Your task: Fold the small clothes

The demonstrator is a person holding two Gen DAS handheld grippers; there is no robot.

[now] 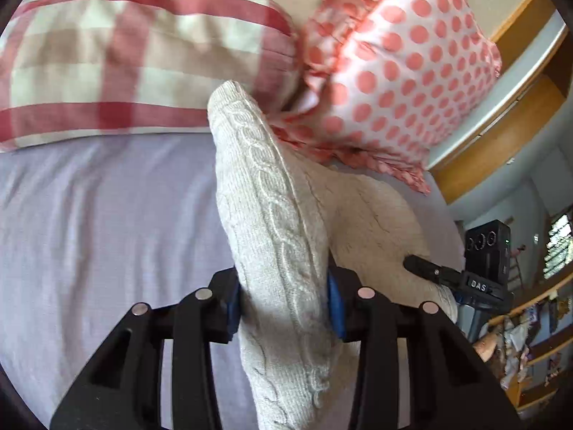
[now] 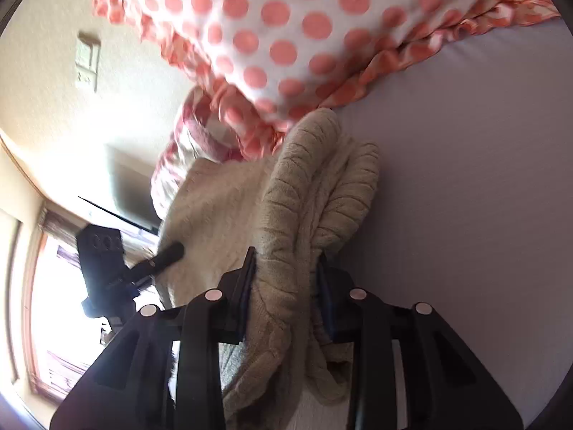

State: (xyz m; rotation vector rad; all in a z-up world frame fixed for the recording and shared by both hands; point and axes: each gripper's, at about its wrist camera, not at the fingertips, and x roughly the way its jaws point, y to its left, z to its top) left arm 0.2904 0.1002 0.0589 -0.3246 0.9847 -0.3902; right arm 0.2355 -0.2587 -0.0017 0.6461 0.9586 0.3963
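Note:
A small cream cable-knit sweater (image 1: 272, 215) hangs stretched between both grippers above a lilac bed sheet (image 1: 100, 222). My left gripper (image 1: 284, 308) is shut on one bunched edge of it. My right gripper (image 2: 286, 294) is shut on another bunched edge of the sweater (image 2: 297, 193). The right gripper's finger (image 1: 426, 267) shows in the left wrist view, and the left gripper's finger (image 2: 168, 252) shows in the right wrist view, both touching the cloth. The sweater's lower part is hidden behind the grippers.
A red-and-white checked pillow (image 1: 136, 61) and a pink polka-dot pillow (image 1: 412, 68) lie at the head of the bed. A wooden bed frame (image 1: 501, 143) and cluttered shelves (image 1: 530, 340) stand to the right. A wall (image 2: 53, 71) with a switch is behind.

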